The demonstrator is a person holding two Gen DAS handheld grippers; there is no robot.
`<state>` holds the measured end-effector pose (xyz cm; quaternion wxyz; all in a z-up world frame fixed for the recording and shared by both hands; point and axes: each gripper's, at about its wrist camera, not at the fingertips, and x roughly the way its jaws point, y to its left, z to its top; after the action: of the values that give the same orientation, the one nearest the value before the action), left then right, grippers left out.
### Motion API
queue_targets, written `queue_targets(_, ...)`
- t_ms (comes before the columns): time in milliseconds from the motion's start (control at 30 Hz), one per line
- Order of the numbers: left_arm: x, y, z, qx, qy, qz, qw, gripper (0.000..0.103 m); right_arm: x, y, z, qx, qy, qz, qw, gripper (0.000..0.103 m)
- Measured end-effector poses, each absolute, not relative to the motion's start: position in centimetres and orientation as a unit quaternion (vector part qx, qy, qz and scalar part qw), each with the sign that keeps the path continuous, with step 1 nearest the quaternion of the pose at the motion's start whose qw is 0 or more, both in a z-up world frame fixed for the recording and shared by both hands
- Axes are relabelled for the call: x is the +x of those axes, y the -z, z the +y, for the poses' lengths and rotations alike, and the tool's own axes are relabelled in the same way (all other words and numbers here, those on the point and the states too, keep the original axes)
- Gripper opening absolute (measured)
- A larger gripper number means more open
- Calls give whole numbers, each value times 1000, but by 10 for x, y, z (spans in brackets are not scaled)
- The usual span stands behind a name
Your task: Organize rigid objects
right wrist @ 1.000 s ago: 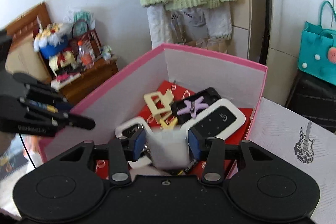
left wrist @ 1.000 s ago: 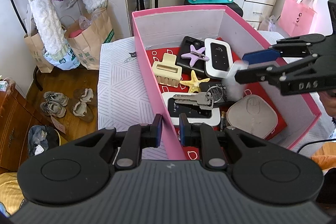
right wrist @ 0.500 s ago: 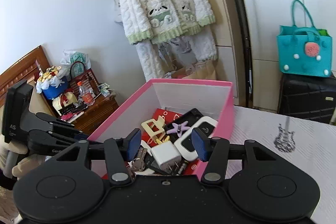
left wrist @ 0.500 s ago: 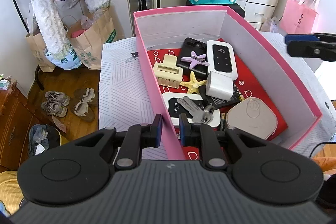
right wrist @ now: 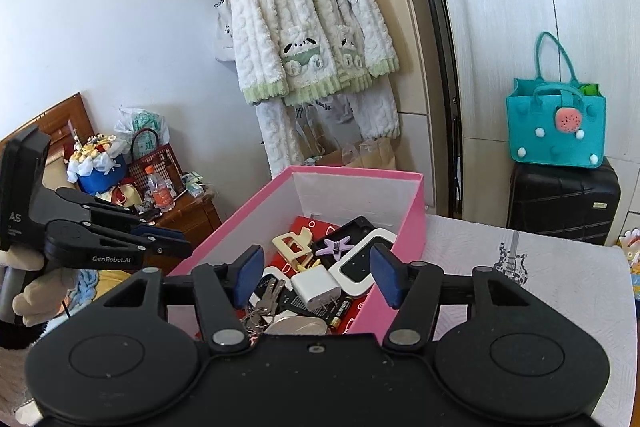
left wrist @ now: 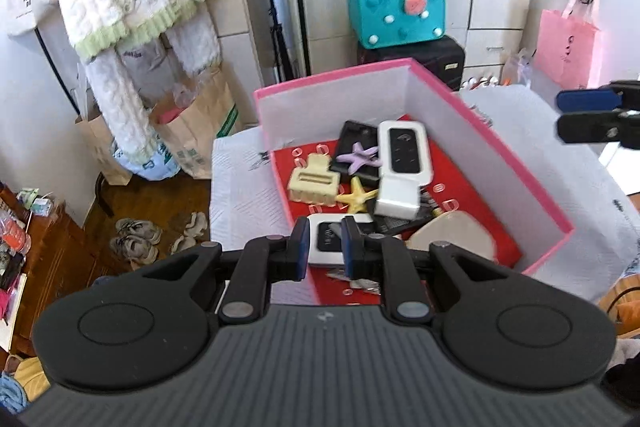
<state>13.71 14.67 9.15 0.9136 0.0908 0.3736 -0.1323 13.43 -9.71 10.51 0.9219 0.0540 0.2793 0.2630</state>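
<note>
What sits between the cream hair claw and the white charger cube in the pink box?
In the left wrist view, a yellow starfish clip lies between the cream hair claw and the white charger cube, on the pink box's red floor.

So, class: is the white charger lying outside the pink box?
No, the white charger lies inside the pink box, among the other items.

A fluffy white cardigan with green trim (right wrist: 308,23) hangs on a rail above brown paper bags (left wrist: 200,123). A teal felt tote bag (right wrist: 556,123) sits on a black hard-shell suitcase (right wrist: 564,199). A pink paper gift bag (left wrist: 564,47) hangs by the white wardrobe (right wrist: 520,7). Grey sandals (left wrist: 136,239) lie on the wooden floor (left wrist: 152,199).
</note>
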Motion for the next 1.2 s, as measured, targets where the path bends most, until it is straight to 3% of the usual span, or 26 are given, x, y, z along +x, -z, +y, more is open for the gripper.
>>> queue_targets(133, 124, -104, 135, 92, 145, 361, 917, 23, 136, -107, -98, 43, -236, 297, 924, 77)
queue_targets(200, 118, -110, 130, 88, 147, 357, 918, 43, 139, -107, -98, 43, -223, 315, 921, 99)
queue_targets(233, 115, -112, 127, 86, 147, 355, 919, 46, 139, -108, -100, 46, -211, 326, 920, 102)
queue_targets(333, 110, -116, 118, 86, 149, 352, 920, 57, 139, -114, -106, 42, -149, 358, 921, 102)
queue_targets(400, 109, -118, 115, 77, 157, 358, 917, 77, 130, -121, -112, 26, -120, 350, 929, 102)
queue_targets(467, 106, -119, 110, 72, 157, 360, 917, 89, 116, -130, -120, 18, -112, 332, 936, 102)
queue_targets(633, 98, -122, 98, 72, 128, 370, 917, 95, 80, -144, -148, 75, -123, 283, 948, 102)
queue_targets(800, 82, -126, 96, 25, 119, 356, 927, 98, 59, -143, -149, 59, -108, 262, 957, 102)
queue_targets(867, 76, -126, 93, 12, 110, 355, 928, 103, 55, -141, -147, 57, -103, 266, 957, 102)
queue_targets(1200, 54, -110, 74, 7, 77, 358, 931, 103, 30, -127, -143, 79, -61, 291, 951, 102)
